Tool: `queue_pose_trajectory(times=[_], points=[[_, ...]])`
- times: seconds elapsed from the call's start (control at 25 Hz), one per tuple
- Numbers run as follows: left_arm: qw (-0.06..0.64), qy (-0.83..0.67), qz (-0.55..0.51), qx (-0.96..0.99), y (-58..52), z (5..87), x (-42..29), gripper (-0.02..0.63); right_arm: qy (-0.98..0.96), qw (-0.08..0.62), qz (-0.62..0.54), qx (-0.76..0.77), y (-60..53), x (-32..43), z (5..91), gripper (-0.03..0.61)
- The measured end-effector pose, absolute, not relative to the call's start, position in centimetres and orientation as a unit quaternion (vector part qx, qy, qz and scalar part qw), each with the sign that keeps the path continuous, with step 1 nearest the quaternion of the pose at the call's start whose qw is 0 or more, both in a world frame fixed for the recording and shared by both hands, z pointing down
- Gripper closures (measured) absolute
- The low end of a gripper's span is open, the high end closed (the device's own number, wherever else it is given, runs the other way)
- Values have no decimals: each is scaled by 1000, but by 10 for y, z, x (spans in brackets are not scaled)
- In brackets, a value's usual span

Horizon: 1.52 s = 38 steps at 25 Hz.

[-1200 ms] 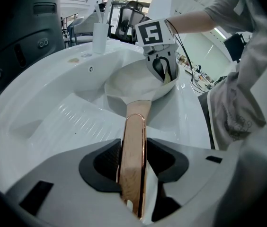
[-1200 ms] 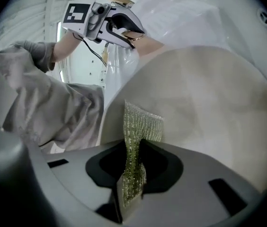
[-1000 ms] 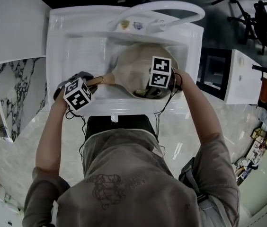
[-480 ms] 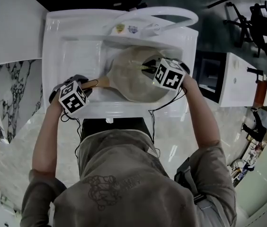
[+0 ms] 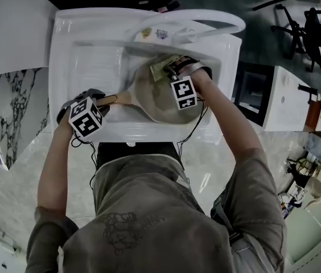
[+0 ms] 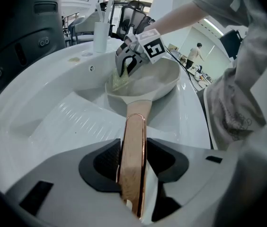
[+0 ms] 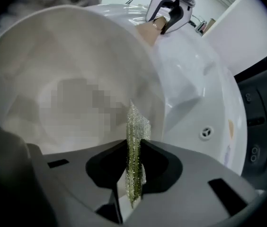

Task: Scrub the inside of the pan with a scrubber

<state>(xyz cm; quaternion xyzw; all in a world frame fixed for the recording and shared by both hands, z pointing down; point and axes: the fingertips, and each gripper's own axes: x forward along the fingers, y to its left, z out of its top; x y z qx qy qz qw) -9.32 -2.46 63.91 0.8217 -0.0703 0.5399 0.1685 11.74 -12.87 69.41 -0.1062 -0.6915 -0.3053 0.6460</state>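
A cream pan [image 5: 159, 95] with a wooden, copper-edged handle [image 6: 133, 150] sits in the white sink [image 5: 86, 61]. My left gripper [image 6: 132, 167] is shut on that handle at the sink's near left [image 5: 95, 104]. My right gripper [image 7: 133, 174] is shut on a thin greenish glittery scrubber [image 7: 134, 145]. It holds the scrubber [image 5: 159, 67] against the pan's far inner rim, also seen in the left gripper view as the scrubber [image 6: 119, 82] touches the pan [image 6: 157, 82]. The pan's pale inside [image 7: 67, 79] fills the right gripper view.
A curved white faucet [image 5: 206, 17] arches over the sink's back edge. A ribbed draining slope [image 6: 72, 122] lies left of the pan. The sink's overflow hole [image 7: 206, 132] shows on the wall. Marble counter [image 5: 12, 112] lies at left; office chairs [image 5: 314, 21] stand at far right.
My right gripper has carried the scrubber from the pan's near right side across to its far rim. The left gripper has kept its hold on the handle.
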Motion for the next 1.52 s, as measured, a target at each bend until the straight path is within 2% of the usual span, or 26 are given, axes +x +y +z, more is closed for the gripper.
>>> queue_pose_trajectory(times=[0.24, 0.44, 0.72, 0.96, 1.16, 1.36, 1.52], points=[[168, -70, 539, 823, -24, 639, -93, 439, -651, 694, -273, -141, -117, 157, 725, 499], [172, -68, 540, 821, -24, 639, -92, 439, -615, 758, -161, -147, -100, 206, 722, 499], [172, -68, 537, 823, -24, 640, -88, 439, -611, 778, -15, -145, -56, 233, 707, 499], [171, -71, 541, 820, -23, 639, -93, 439, -636, 734, 210, -110, -19, 209, 685, 499], [171, -75, 540, 821, -23, 639, -91, 439, -617, 712, 311, -124, 10, 203, 666, 499], [173, -79, 540, 820, -23, 639, -91, 439, -614, 646, 428, -151, 36, 173, 642, 499], [172, -85, 540, 819, -23, 638, -91, 437, -628, 604, 461, -168, 48, 148, 630, 499]])
